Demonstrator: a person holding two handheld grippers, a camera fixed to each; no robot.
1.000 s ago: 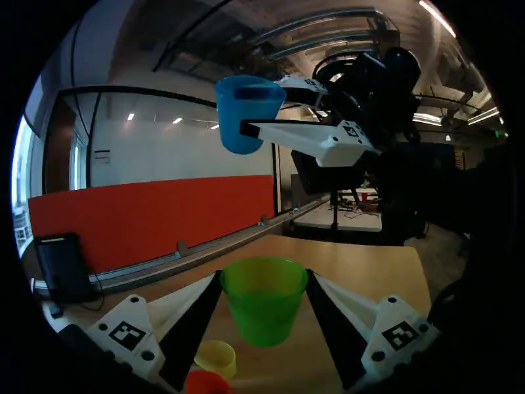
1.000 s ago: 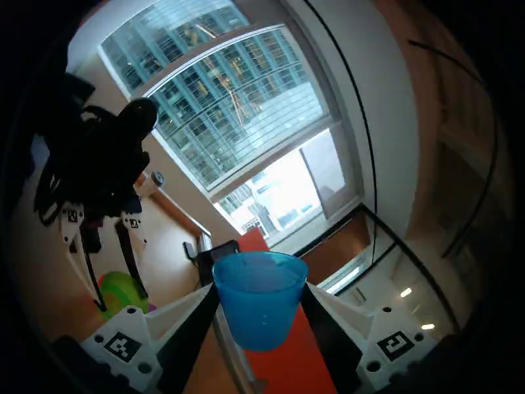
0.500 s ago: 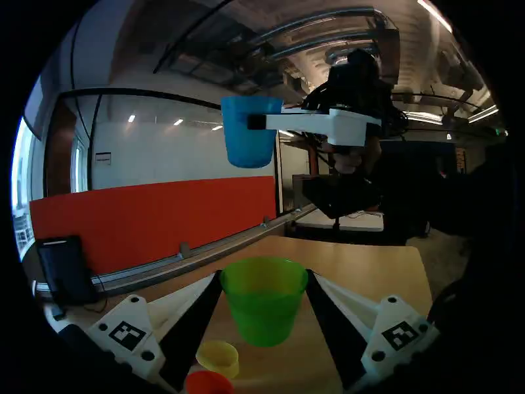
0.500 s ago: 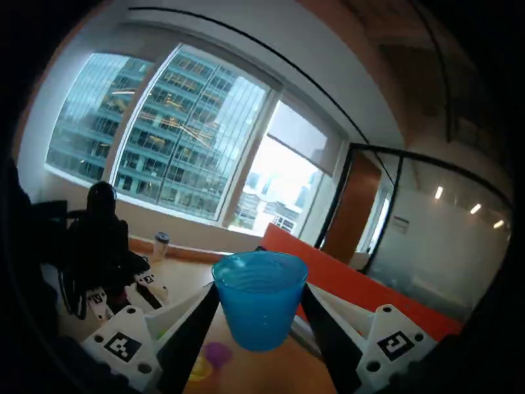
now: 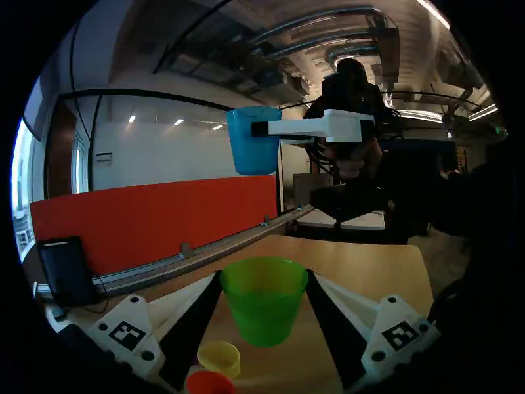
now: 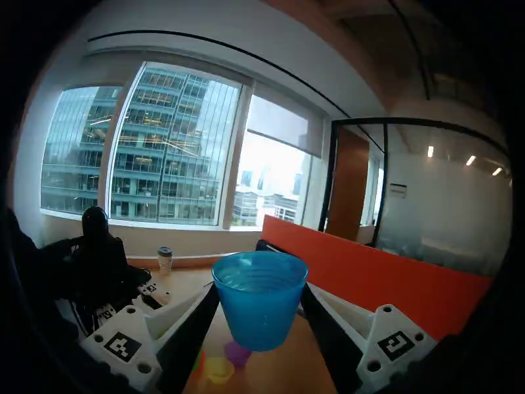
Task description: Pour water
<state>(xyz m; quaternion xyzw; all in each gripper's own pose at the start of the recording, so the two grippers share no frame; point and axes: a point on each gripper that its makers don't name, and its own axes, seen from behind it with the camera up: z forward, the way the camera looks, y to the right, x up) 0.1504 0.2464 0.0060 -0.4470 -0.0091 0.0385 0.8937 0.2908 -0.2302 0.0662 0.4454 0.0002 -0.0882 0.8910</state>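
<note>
Left claw (image 5: 264,289) grips green plastic cup (image 5: 264,318); right claw (image 6: 260,289) grips blue plastic cup (image 6: 260,318) high above green cup. Risk: pouring from that height splashes wooden bench (image 5: 374,262).

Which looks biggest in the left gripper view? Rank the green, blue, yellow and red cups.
1. green cup, though it sits nearest the camera.
2. blue cup, held farther off.
3. yellow cup.
The red cup is only partly visible, so it is not ranked against the yellow cup.
</note>
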